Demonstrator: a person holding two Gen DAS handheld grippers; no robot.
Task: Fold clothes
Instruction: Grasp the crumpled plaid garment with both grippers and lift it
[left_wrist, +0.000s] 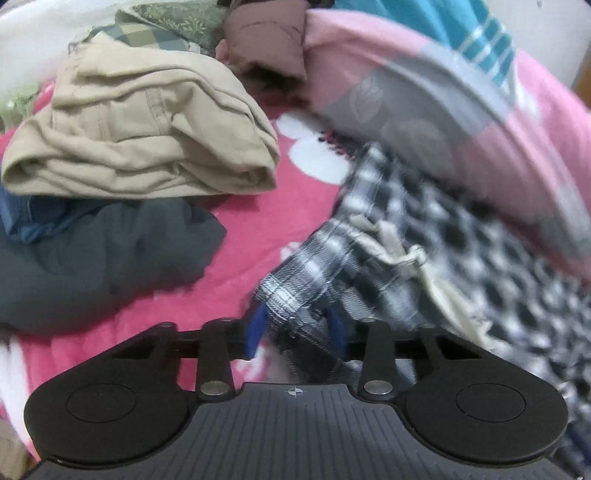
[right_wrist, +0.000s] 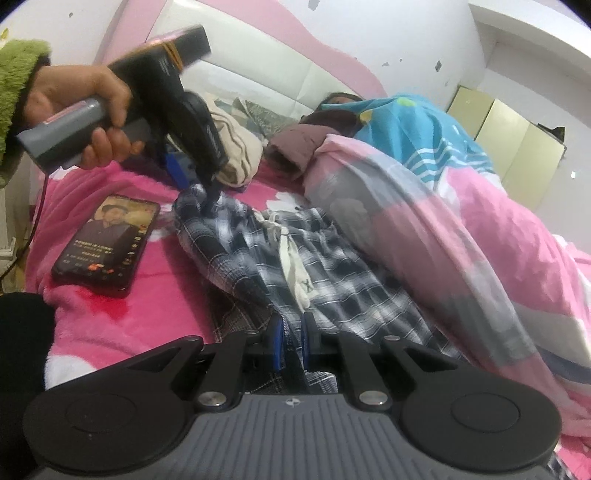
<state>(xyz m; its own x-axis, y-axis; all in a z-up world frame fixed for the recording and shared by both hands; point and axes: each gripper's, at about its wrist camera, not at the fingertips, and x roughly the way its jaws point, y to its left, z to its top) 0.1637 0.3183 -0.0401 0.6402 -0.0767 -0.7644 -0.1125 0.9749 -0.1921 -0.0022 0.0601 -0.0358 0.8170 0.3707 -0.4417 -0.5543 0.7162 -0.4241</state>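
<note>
Plaid shorts (right_wrist: 295, 251) stretch lengthwise between left gripper (left_wrist: 295, 325) and right gripper (right_wrist: 291, 332), both jaws clamped on fabric.

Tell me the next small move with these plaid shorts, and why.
Probably draw the two grippers apart to pull the plaid shorts taut and flat on the pink blanket. Both the left gripper and the right gripper have their jaws shut on the fabric, which lies bunched and wrinkled between them, drawstring showing.
</note>
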